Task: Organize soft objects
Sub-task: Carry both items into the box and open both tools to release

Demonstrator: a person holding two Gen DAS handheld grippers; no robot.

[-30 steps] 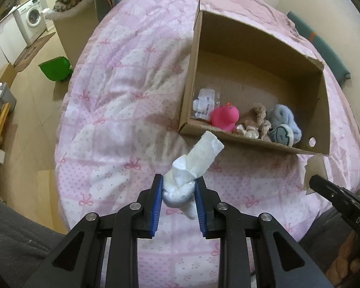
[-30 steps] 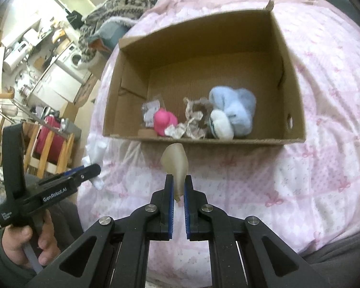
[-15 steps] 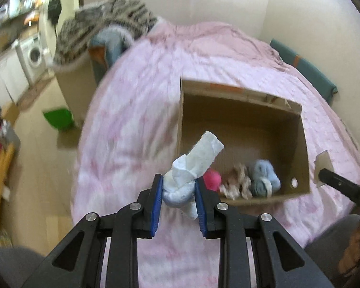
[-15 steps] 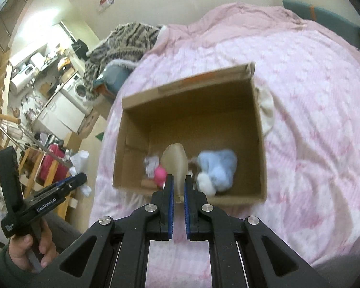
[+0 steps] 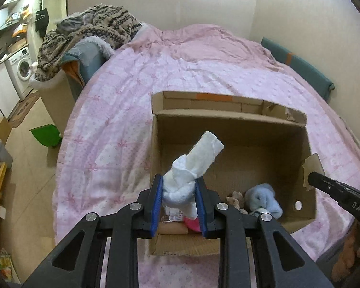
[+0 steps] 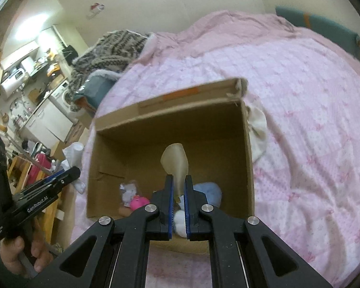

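Observation:
My left gripper (image 5: 178, 192) is shut on a knotted white cloth (image 5: 192, 165) and holds it above the near left part of the open cardboard box (image 5: 230, 120). My right gripper (image 6: 178, 192) is shut on a thin beige floppy piece (image 6: 175, 163) and holds it over the box (image 6: 170, 112). In the box lie a light blue plush (image 5: 264, 199), a pink toy (image 6: 138, 201), a brownish toy (image 5: 234, 198) and a clear packet (image 6: 128, 190). The right gripper's tip shows in the left wrist view (image 5: 335, 189), and the left gripper shows in the right wrist view (image 6: 43, 192).
The box sits on a bed with a pink quilt (image 5: 122, 110). A white cloth (image 6: 258, 129) lies by the box's right wall. A pile of patterned clothes (image 5: 89, 31) lies at the bed's far left. A green bin (image 5: 47, 134) stands on the floor.
Both grippers have risen and moved forward, from in front of the box to above it, each still holding its item. The box contents have not moved.

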